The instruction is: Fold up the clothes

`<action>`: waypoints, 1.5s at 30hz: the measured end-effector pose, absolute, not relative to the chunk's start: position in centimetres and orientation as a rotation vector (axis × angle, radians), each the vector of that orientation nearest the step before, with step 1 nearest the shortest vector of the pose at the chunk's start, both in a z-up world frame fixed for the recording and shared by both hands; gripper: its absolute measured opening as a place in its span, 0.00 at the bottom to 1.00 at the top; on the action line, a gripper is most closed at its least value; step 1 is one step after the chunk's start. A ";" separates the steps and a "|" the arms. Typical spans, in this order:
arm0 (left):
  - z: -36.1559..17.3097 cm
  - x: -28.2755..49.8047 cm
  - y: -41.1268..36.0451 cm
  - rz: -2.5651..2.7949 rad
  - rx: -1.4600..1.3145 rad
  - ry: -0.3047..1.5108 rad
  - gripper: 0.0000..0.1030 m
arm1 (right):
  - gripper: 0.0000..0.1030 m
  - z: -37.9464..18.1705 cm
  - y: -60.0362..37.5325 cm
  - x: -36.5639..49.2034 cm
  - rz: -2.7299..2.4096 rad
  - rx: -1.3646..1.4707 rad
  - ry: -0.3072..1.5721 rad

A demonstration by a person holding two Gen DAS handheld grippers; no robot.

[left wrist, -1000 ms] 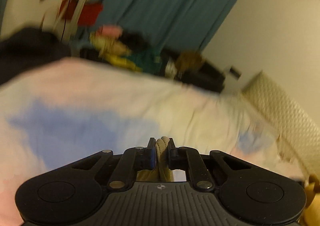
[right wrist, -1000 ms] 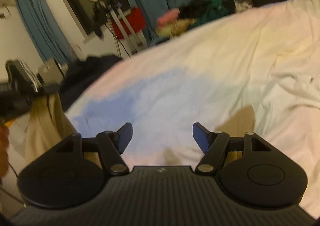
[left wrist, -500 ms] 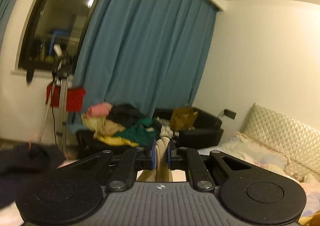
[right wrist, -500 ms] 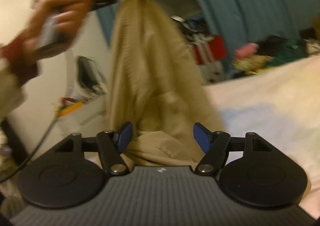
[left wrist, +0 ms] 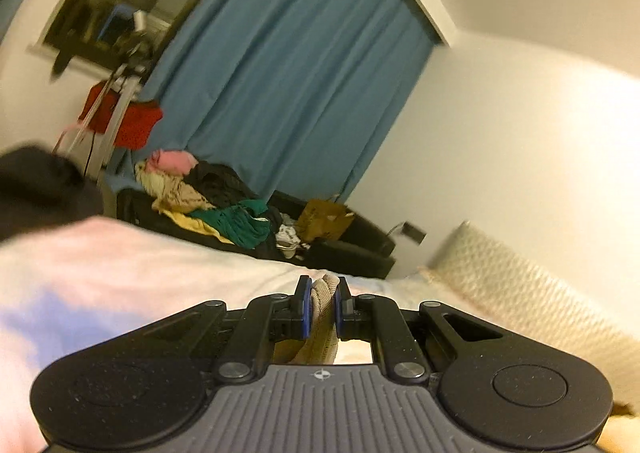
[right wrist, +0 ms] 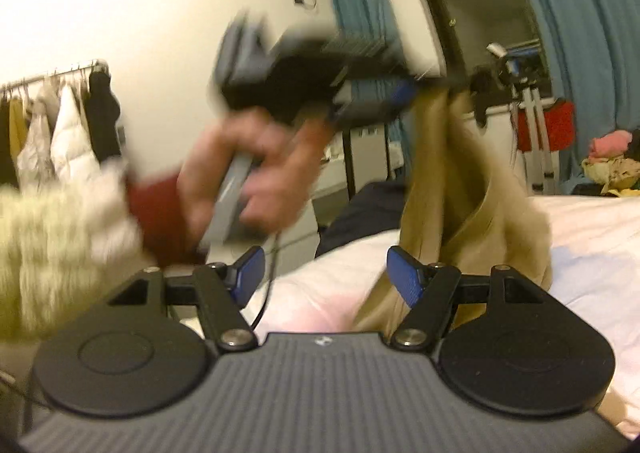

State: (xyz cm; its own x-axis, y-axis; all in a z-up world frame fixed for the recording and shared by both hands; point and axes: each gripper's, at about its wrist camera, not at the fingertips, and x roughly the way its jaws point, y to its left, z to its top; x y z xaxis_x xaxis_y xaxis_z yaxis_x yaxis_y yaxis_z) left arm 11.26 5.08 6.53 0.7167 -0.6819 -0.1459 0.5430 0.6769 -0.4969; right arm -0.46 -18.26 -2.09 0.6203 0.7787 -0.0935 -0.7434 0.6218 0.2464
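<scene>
Between the closed fingers of the left gripper [left wrist: 321, 307] a tan garment [right wrist: 460, 193] is pinched and hung above the bed [right wrist: 592, 237], so its free edge is best caught squarely by the wide-open, empty right gripper [right wrist: 325, 273].
</scene>
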 end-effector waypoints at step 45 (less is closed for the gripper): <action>4.0 9.5 8.6 -0.588 -0.406 0.363 0.14 | 0.50 0.6 -14.0 5.8 0.693 -0.079 0.284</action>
State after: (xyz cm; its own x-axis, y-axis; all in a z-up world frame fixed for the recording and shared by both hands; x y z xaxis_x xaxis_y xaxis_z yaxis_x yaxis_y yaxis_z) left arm 9.48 8.59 4.02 0.7739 -0.5967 -0.2123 0.4571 0.7582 -0.4650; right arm 5.82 -14.05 0.60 0.7325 0.6188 -0.2838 -0.6401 0.7679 0.0220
